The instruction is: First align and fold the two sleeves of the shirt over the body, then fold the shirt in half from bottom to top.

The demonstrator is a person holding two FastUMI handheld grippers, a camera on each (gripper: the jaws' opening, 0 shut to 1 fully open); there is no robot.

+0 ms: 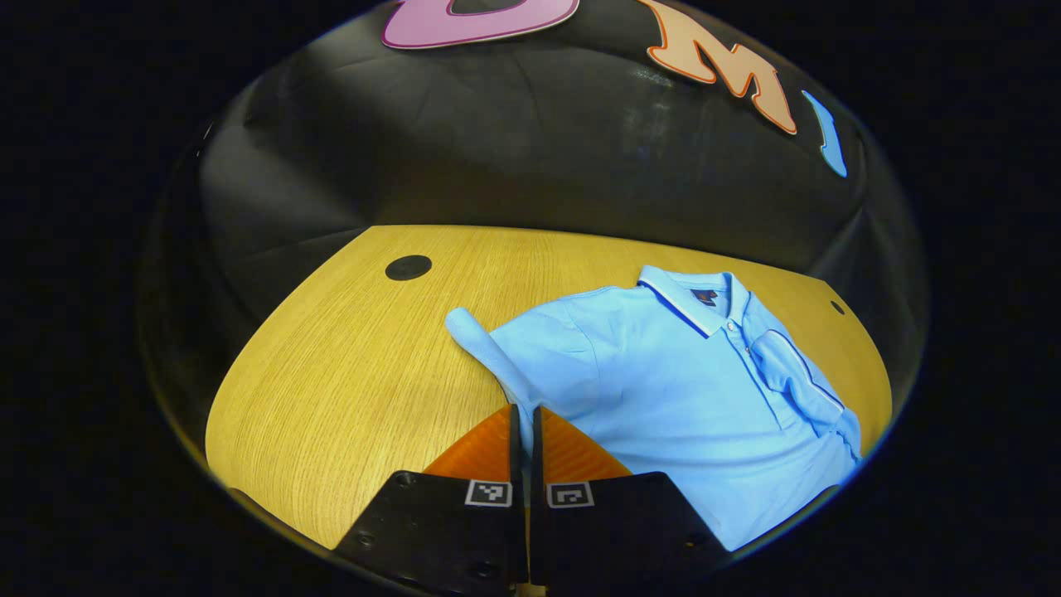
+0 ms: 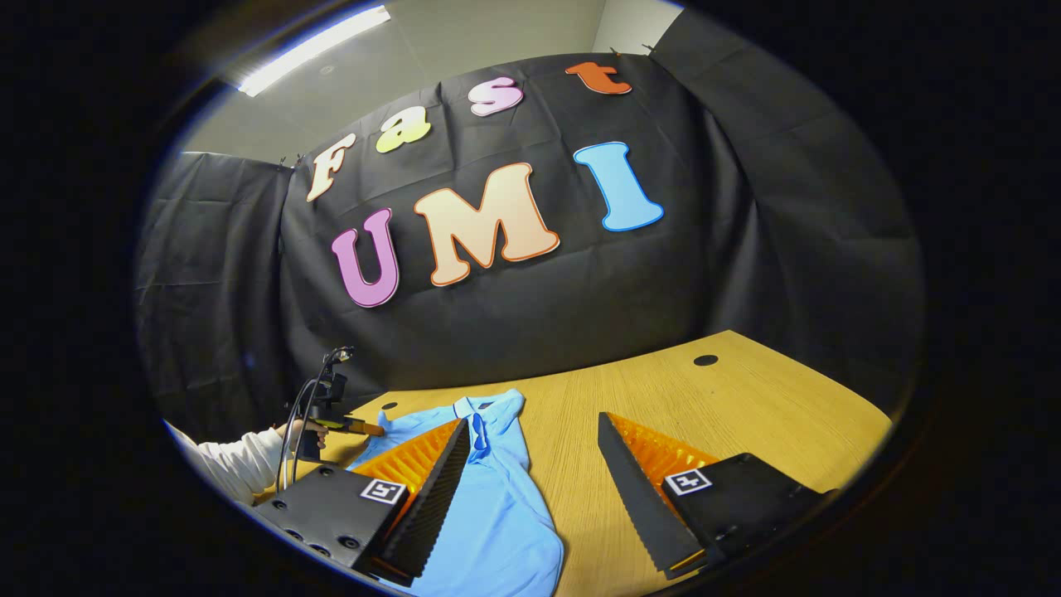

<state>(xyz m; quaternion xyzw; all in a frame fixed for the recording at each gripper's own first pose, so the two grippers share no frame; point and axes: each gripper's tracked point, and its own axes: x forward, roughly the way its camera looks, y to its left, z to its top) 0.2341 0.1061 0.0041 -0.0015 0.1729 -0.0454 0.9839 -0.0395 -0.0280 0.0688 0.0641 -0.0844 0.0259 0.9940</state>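
Note:
A light blue polo shirt (image 1: pixel 663 390) lies flat on the wooden table (image 1: pixel 348 373), collar toward the far edge. One sleeve (image 1: pixel 796 373) is folded over its chest. The other sleeve (image 1: pixel 481 344) sticks out to the side, and my left gripper (image 1: pixel 524 414) is shut on its near end, with blue cloth pinched between the fingers. In the right gripper view my right gripper (image 2: pixel 530 419) hangs open above the table, its left finger over the shirt (image 2: pixel 497 497), nothing between its fingers. Farther left in that view, a hand (image 2: pixel 290 431) holds the left gripper (image 2: pixel 365 428) at the shirt's edge.
A black round cable hole (image 1: pixel 408 267) sits in the tabletop near the far edge, and another (image 2: pixel 705 360) shows in the right gripper view. Black cloth walls close the booth behind the table. Bare wood lies left of the shirt. A white sleeve (image 2: pixel 232 464) covers the person's arm.

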